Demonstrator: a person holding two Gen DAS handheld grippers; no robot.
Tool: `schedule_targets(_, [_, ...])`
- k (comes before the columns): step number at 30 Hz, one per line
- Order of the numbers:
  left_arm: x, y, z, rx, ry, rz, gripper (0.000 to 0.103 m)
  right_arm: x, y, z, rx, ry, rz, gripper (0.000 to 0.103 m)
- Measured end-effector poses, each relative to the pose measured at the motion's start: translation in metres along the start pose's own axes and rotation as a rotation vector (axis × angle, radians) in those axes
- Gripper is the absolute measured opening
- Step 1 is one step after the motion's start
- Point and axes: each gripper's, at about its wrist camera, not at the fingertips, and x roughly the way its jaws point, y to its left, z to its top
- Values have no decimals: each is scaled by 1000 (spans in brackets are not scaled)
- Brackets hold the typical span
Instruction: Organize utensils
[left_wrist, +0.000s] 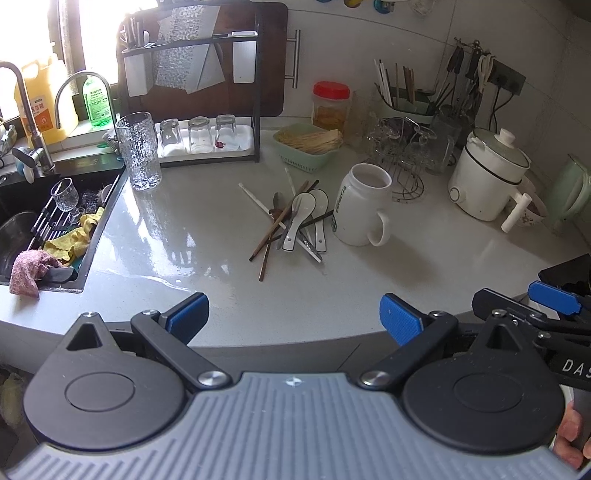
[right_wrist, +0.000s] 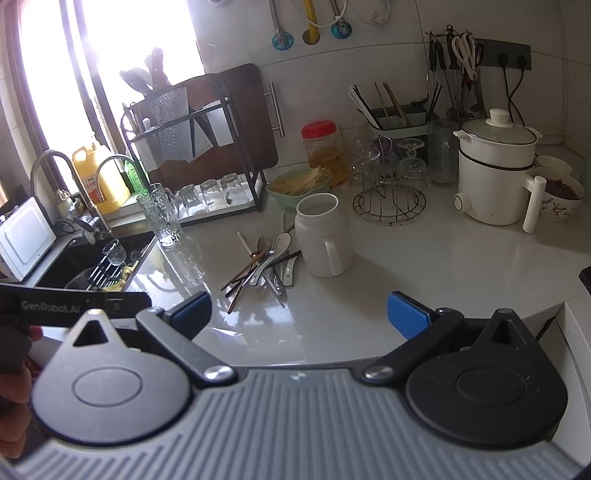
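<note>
A loose pile of utensils (left_wrist: 291, 221) lies mid-counter: brown chopsticks, white chopsticks, white ceramic spoons and metal spoons. The same utensil pile (right_wrist: 264, 267) shows in the right wrist view. Right beside it stands a white mug (left_wrist: 364, 205), also the white mug (right_wrist: 325, 236). A pale green utensil holder (left_wrist: 406, 105) with chopsticks stands at the back wall, seen too as the holder (right_wrist: 397, 118). My left gripper (left_wrist: 293, 319) is open and empty, near the counter's front edge. My right gripper (right_wrist: 299, 315) is open and empty, likewise short of the pile.
A tall textured glass (left_wrist: 139, 151) stands by the sink (left_wrist: 55, 221), which holds cloths and a glass. A black rack (left_wrist: 207, 92) with upturned glasses, a green basket (left_wrist: 308, 146), a red-lidded jar (left_wrist: 331, 105), a wire glass stand (left_wrist: 404, 155) and a white cooker (left_wrist: 487, 173) line the back.
</note>
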Motion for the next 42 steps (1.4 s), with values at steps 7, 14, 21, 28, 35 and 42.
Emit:
schedule_targets(7, [2,-2,-2,5,10,-8,100,1,0,-5,2,-5,-7,103])
schedule_targets(14, [4,-5,-4,18,24,-17,100,0,-2,-8,17,-13,-11,103])
schedule_targets(21, [10,-8,-3,30,37,-21,100,2,-3,-12,17,-22,-4,103])
schedule_targets(28, [18,-8,-1,27,46,-19,100,8,-5,-14,17,-15,-15,102])
schedule_targets(35, [26,-7,1,18,55,-5,100,12,-11,-16,25,-6,-20,102])
schedule_targets(42, [37,-5,5,-3,76,5,100,21,-18,-15,19,-5,-29,102])
